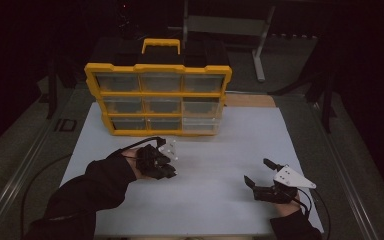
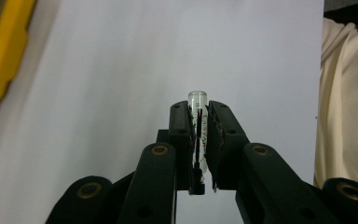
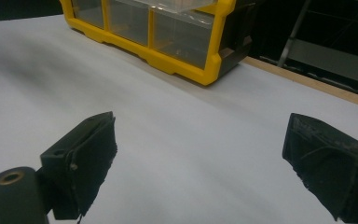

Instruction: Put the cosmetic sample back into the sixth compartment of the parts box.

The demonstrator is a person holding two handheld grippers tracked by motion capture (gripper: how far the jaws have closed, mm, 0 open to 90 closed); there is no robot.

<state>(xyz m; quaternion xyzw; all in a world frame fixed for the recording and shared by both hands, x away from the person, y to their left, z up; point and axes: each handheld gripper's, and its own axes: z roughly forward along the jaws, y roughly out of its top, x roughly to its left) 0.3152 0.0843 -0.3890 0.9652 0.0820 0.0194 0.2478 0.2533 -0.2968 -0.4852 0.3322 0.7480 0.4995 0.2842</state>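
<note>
Clear tube (image 2: 198, 126) upright btwn left gripper (image 2: 199, 122) jaws, clamped, tip above them; right gripper (image 3: 200, 154) wide apart.

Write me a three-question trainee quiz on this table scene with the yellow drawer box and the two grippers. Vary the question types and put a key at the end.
1. True or false: the left gripper holds a small clear tube between its jaws.
2. Multiple choice: how do the right gripper's jaws stand? A) shut on a tube B) wide apart with nothing between them C) shut on a drawer
3. Fill in: the drawer box has a frame coloured ____ and stands at the far side of the white mat.

Key: 1 true; 2 B; 3 yellow
</note>
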